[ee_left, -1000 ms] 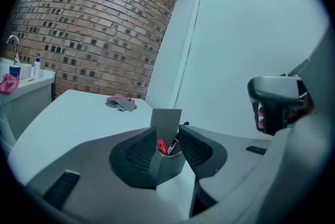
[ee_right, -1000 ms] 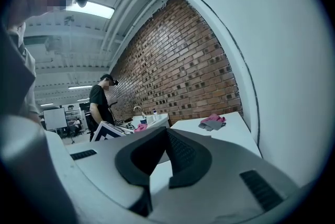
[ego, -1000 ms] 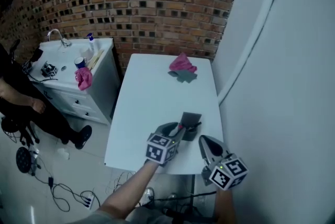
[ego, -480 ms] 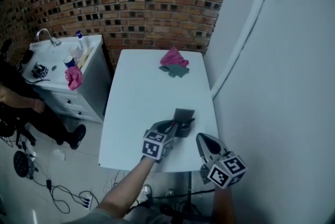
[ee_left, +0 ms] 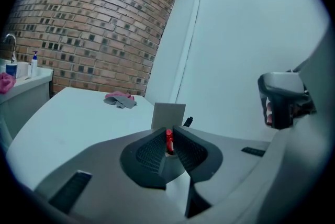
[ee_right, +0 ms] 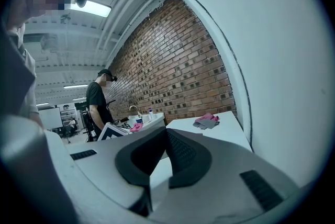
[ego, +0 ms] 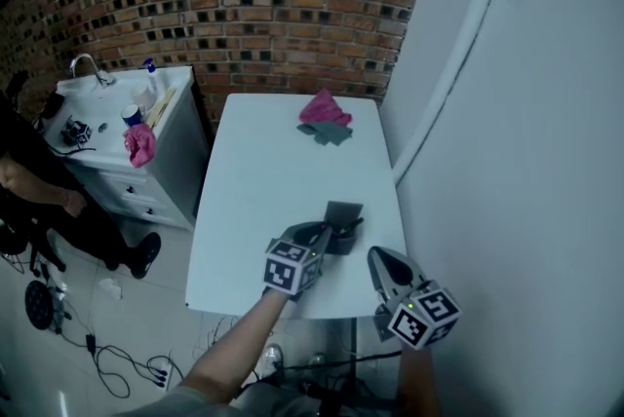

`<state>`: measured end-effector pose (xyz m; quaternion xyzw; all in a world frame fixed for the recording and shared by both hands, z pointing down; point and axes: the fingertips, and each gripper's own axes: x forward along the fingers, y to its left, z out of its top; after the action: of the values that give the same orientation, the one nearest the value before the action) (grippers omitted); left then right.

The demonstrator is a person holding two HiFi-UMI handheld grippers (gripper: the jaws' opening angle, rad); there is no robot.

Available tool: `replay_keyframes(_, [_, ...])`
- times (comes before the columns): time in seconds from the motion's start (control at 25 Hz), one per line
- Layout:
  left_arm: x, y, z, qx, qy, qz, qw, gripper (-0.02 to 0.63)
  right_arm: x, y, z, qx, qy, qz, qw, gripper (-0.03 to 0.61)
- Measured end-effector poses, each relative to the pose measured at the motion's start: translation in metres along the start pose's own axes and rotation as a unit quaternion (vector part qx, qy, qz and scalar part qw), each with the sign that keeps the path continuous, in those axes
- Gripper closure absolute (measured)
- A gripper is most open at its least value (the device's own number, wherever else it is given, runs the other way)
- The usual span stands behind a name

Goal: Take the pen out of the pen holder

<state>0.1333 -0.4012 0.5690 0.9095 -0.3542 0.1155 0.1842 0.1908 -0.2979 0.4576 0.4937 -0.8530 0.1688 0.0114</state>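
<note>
A grey pen holder (ego: 342, 216) stands near the front edge of the white table (ego: 283, 181); in the left gripper view the pen holder (ee_left: 168, 114) sits just beyond the jaws. A red pen (ee_left: 169, 141) stands upright between the pads of my left gripper (ee_left: 169, 145), whose jaws have just been closing and now press on it. A black pen (ee_left: 188, 121) pokes out at the holder's right side. In the head view my left gripper (ego: 327, 233) reaches the holder from the front. My right gripper (ego: 376, 256) hangs off the table's front right corner, shut and empty, and in its own view the right gripper (ee_right: 166, 132) holds nothing.
Pink and grey cloths (ego: 326, 120) lie at the table's far end. A white sink cabinet (ego: 117, 128) with bottles stands to the left, with a seated person (ego: 34, 186) beside it. A white wall (ego: 507, 162) runs along the table's right side. Cables (ego: 127, 361) lie on the floor.
The left jaws have closed in onto the red pen. The head camera shifted slightly; both grippers stay where they were.
</note>
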Motion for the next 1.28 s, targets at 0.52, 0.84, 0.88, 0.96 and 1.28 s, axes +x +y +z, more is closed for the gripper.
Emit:
replay_keyframes(0.52, [-0.049,-0.011,0.046,0.022,-0.048,-0.013,0.9985,0.569,-0.01,0.022,0.021,-0.017,-0.026,0.001,1.0,0.592])
replay_keyframes(0.84, [-0.105,-0.026,0.095,0.032,-0.103,-0.021,0.9939,0.569,-0.015,0.041,0.036,-0.02,-0.06,0.01,0.998,0.592])
replay_keyframes(0.88, [-0.111,-0.028,0.101,0.033,-0.109,-0.023,0.9933,0.569,-0.015,0.044,0.038,-0.02,-0.064,0.011,0.998,0.592])
replay_keyframes(0.96, [-0.123,-0.033,0.11,0.036,-0.118,-0.028,0.9919,0.569,-0.017,0.048,0.041,-0.022,-0.073,0.016,0.997,0.592])
replay_keyframes(1.28, [-0.17,-0.041,0.139,0.048,-0.161,-0.035,0.9852,0.569,-0.011,0.068,0.066,-0.051,-0.105,0.039,0.992,0.592])
